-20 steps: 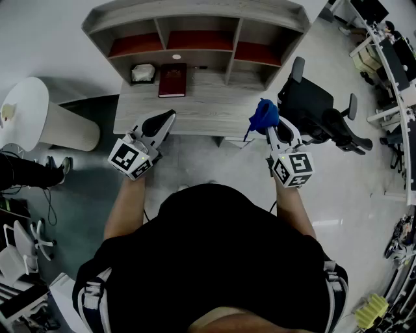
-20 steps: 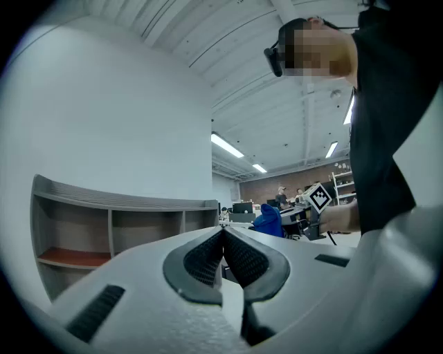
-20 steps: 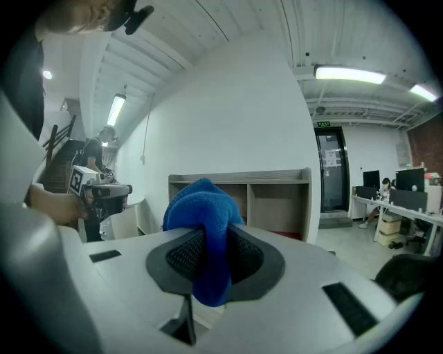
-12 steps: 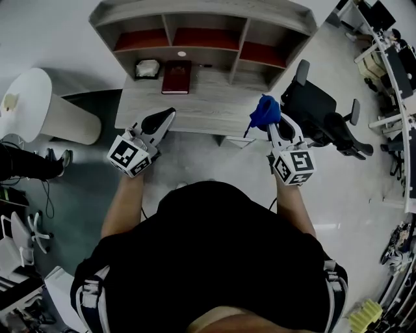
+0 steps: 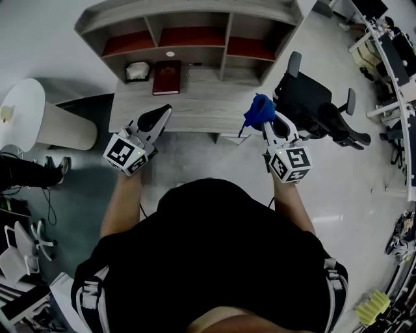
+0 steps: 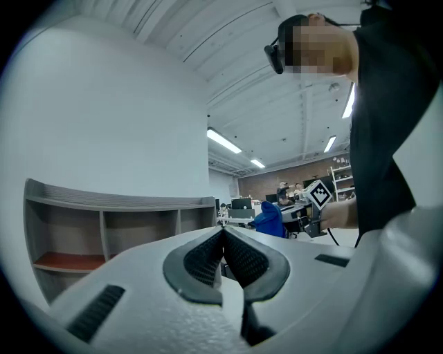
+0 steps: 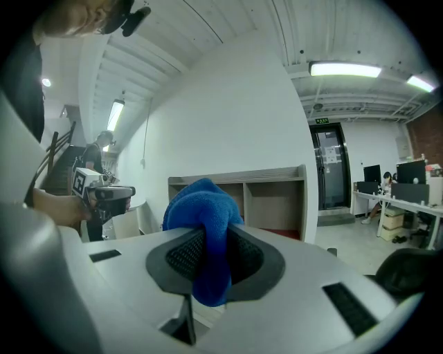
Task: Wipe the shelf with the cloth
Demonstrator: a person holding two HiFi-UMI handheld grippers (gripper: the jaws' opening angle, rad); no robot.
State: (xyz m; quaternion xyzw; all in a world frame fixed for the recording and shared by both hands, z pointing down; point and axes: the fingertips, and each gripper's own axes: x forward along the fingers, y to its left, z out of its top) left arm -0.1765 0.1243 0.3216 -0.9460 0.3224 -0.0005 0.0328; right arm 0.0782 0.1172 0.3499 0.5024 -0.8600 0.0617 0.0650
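Observation:
A grey wooden shelf unit (image 5: 188,16) with red-floored compartments stands on a desk (image 5: 195,104) ahead of me. My right gripper (image 5: 265,121) is shut on a bunched blue cloth (image 5: 259,111), held just off the desk's front right edge. The cloth (image 7: 205,221) bulges out between the shut jaws, and the shelf (image 7: 266,195) is beyond it. My left gripper (image 5: 162,114) hovers over the desk's front left part, shut and holding nothing; its pads (image 6: 223,257) meet, and the shelf (image 6: 104,221) is to its left.
On the desk lie a dark red book (image 5: 166,77), a white tissue box (image 5: 137,71) and a small white disc (image 5: 170,54). A black office chair (image 5: 315,107) stands right of the desk, a round white table (image 5: 29,117) to its left.
The view shifted slightly; both grippers stay at about the same spots by the desk's front edge, the right one still gripping the cloth.

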